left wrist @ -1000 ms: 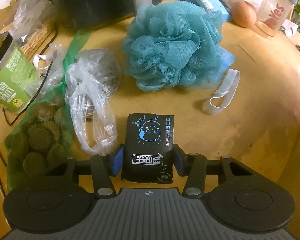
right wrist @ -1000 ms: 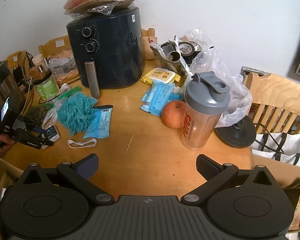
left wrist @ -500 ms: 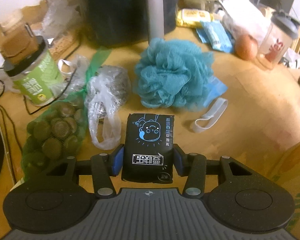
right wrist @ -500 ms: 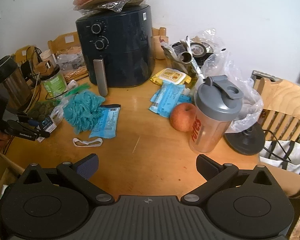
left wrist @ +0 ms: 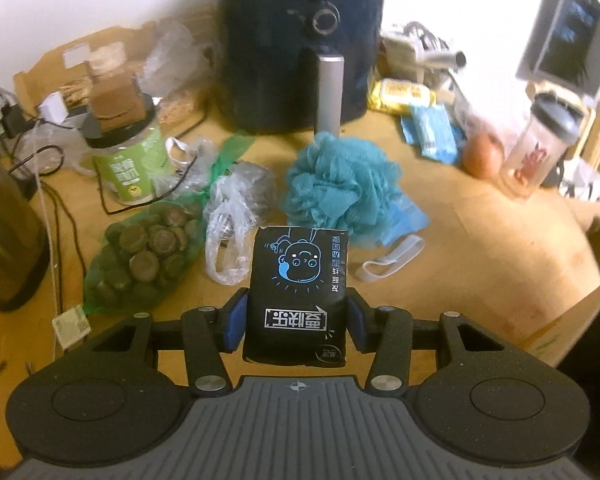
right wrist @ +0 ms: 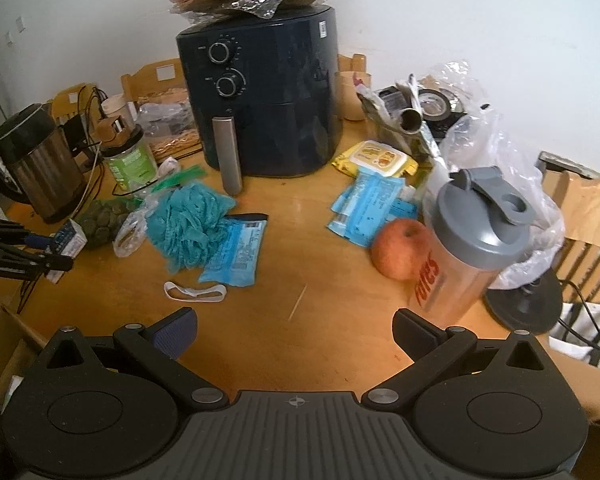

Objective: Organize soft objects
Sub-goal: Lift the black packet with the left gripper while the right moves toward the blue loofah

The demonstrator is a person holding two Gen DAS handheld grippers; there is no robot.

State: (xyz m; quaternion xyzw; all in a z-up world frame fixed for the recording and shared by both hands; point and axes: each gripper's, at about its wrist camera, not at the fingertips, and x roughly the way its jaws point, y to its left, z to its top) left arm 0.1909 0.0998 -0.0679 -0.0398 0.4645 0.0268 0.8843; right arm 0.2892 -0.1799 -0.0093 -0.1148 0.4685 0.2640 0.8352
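Note:
My left gripper is shut on a black tissue pack printed with a blue cartoon face, and holds it above the wooden table. Beyond the pack lie a teal bath pouf and a white elastic band. In the right wrist view the left gripper with the pack shows at the far left edge, and the pouf rests partly on a blue packet. My right gripper stands open over bare table, with nothing between its fingers.
A dark air fryer stands at the back. A shaker bottle, an apple and blue packets crowd the right. A kettle, green jar, mesh bag and plastic bag fill the left. A cardboard box edge borders the table.
My left gripper has risen with the tissue pack still in it, so the table items look smaller and the air fryer's knobs show. The right gripper shifted a little; its jaws stay open.

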